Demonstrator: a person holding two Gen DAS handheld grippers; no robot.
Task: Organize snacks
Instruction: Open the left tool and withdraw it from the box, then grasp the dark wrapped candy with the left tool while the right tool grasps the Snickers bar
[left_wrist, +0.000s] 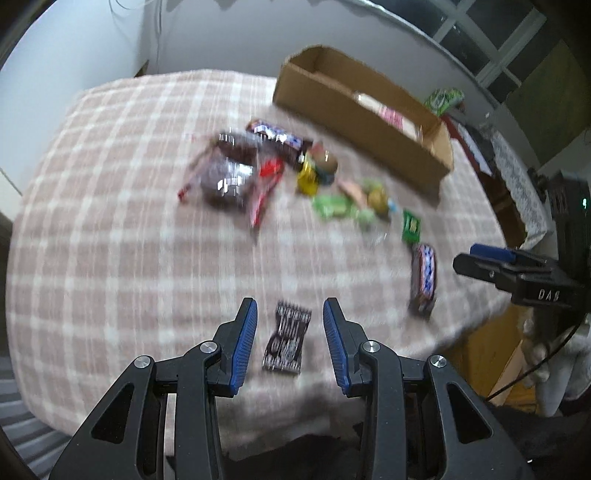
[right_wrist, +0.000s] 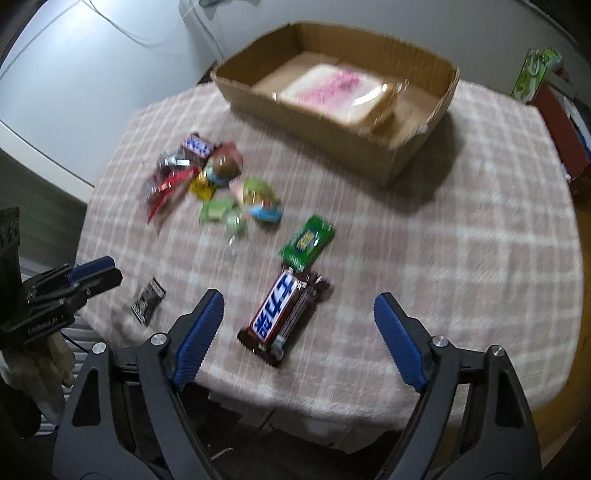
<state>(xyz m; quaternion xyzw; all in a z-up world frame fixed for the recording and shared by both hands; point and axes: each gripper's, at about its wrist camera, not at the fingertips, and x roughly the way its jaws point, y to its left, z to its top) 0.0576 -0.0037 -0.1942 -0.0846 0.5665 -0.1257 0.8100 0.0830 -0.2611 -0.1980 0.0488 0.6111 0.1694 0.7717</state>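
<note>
Cardboard box (right_wrist: 332, 122), loose snacks (right_wrist: 221, 184) before it

Dim, motion-blurred fisheye views, edges heavily warped.

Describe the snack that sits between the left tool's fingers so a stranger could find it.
On the checked tablecloth, look at the near edge, away from the cardboard box. The small dark packet lies alone there; it is black with white print, unlike the colourful pile.
</note>
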